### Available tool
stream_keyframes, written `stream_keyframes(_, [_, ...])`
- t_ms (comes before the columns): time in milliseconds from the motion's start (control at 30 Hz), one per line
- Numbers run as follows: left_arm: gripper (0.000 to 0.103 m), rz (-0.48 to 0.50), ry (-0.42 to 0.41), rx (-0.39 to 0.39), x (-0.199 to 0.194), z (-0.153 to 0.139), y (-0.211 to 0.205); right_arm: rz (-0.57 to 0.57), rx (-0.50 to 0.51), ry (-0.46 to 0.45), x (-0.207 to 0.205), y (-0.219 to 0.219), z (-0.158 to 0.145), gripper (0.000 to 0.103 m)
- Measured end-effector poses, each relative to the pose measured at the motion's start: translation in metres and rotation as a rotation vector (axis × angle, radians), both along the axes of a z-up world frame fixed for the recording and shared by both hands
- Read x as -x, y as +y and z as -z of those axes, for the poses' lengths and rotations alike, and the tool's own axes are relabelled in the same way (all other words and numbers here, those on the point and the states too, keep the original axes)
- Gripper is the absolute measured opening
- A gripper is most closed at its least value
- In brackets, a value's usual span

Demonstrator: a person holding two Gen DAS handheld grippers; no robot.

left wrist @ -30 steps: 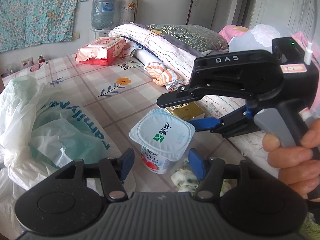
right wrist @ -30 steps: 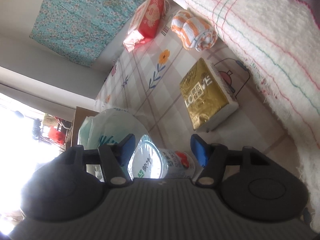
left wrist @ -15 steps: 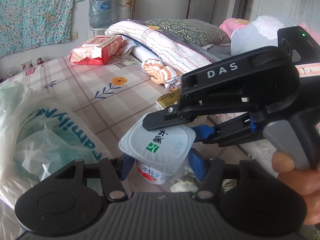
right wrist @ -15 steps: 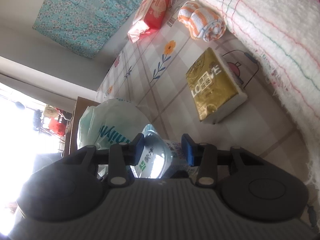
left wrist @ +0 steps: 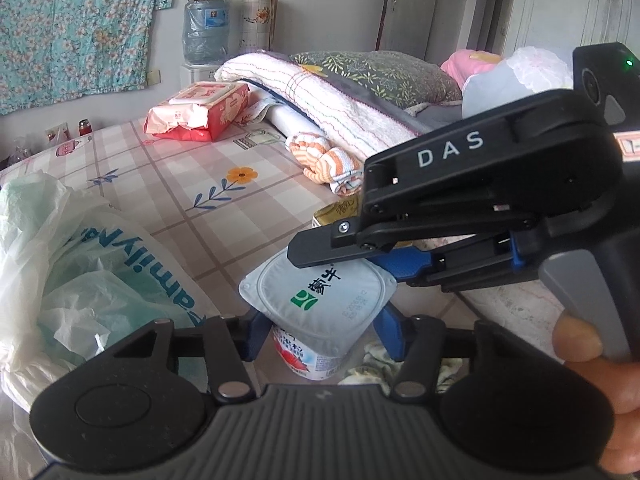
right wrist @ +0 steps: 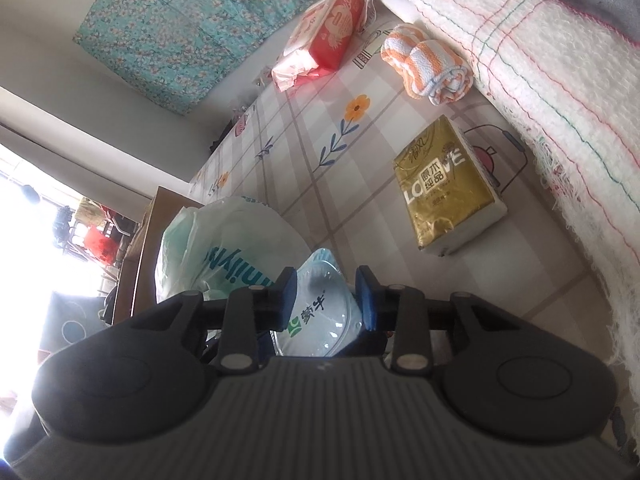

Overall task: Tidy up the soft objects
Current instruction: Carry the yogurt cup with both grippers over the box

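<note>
A white yogurt cup [left wrist: 320, 300] with a foil lid stands between the blue fingers of my left gripper [left wrist: 320, 332]. Those jaws are closing, and the pads sit against the cup's sides under the lid's rim. My right gripper [left wrist: 344, 264], rolled on its side, reaches in from the right. In the right wrist view the cup's lid [right wrist: 320, 320] bulges between the pads of the right gripper [right wrist: 326, 296], whose jaws are closing on it. A hand [left wrist: 592, 380] holds the right gripper's handle.
A white-green plastic bag [left wrist: 100, 272] lies left of the cup on the checked bed sheet [left wrist: 180, 184]. Beyond are a gold tissue pack [right wrist: 444, 192], a rolled orange-striped towel [left wrist: 324, 156], a red wipes pack [left wrist: 200, 112] and a folded white blanket [left wrist: 340, 96]. A crumpled cloth [left wrist: 372, 364] lies under the cup.
The right gripper has moved in over the cup and its jaws have narrowed onto the lid. The left gripper's fingers have drawn in against the cup.
</note>
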State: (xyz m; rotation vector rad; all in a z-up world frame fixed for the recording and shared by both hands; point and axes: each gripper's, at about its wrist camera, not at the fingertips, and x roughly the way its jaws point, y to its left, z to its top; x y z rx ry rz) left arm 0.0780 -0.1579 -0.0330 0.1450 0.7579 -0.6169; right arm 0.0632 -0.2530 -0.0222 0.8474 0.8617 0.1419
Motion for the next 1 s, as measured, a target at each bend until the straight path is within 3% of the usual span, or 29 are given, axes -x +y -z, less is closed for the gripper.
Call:
stream_keyframes(433, [0.057,-0.053,-0.101,0.080,0.007,-0.044,0.025,-0.026,0.024,-0.121,0.004,0.019,-0.057,0.032])
stream_keyframes(700, [0.056,-0.145,-0.208,0.127,0.011,-0.083,0.065,-0.118,0.057,-0.217,-0.007,0.063,-0.106,0.033])
stream_keyframes(1000, [0.056,-0.287,-0.299,0.096,0.017,-0.121,0.121,-0.283,0.038,-0.280,-0.027,0.140,-0.156,0.033])
